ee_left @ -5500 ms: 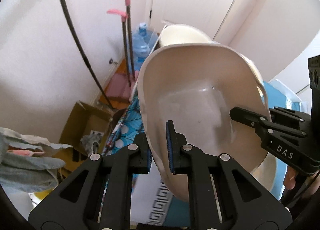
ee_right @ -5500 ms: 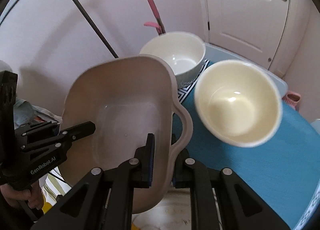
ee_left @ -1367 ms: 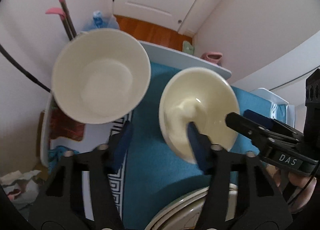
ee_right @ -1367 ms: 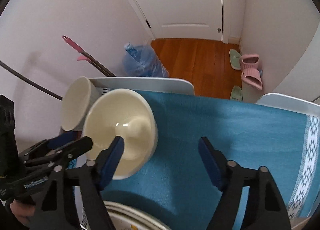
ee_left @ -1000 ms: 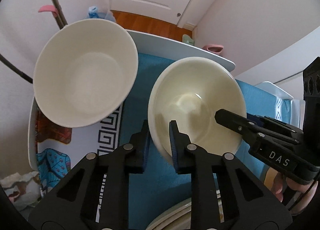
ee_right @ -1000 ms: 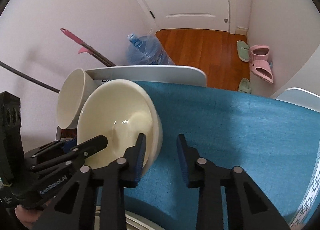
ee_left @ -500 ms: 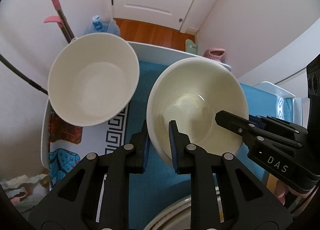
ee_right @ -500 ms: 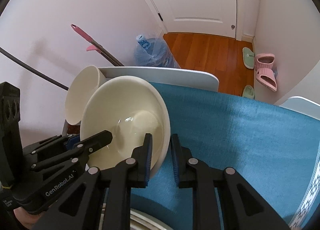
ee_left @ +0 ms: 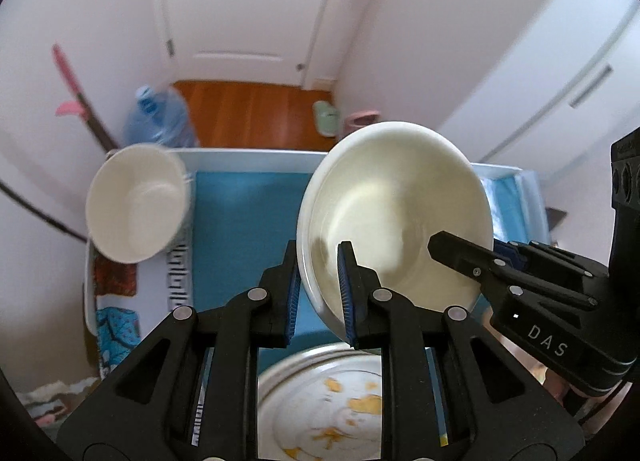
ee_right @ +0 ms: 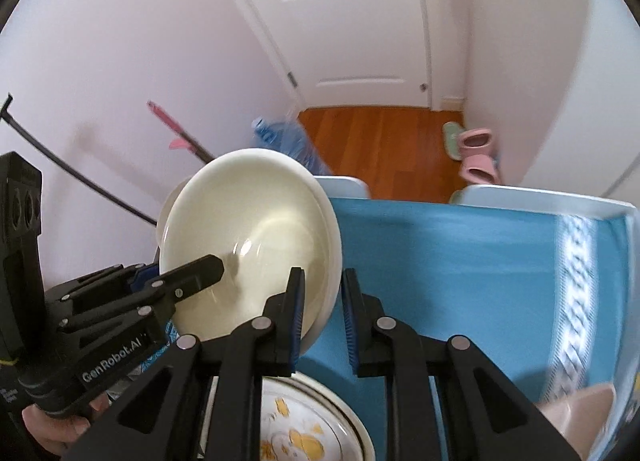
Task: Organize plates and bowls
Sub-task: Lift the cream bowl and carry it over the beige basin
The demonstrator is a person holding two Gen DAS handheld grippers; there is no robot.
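Cream bowl (ee_left: 396,217) aloft over the blue-clothed surface (ee_left: 244,213) — left hand-held gripper (ee_left: 318,293) and right hand-held gripper (ee_right: 322,321) each clamped on opposite rims. Risk: uneven pull between hands could slip a rim free — bowl drops onto the patterned plate (ee_left: 332,409) below.

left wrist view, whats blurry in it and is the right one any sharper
Left wrist view: the white bowl on the table is motion-smeared, while the gripped cream bowl stays crisp. Right wrist view: the blue water jug and the patterned cloth edge are smeared; its cream bowl shows a small glare spot.
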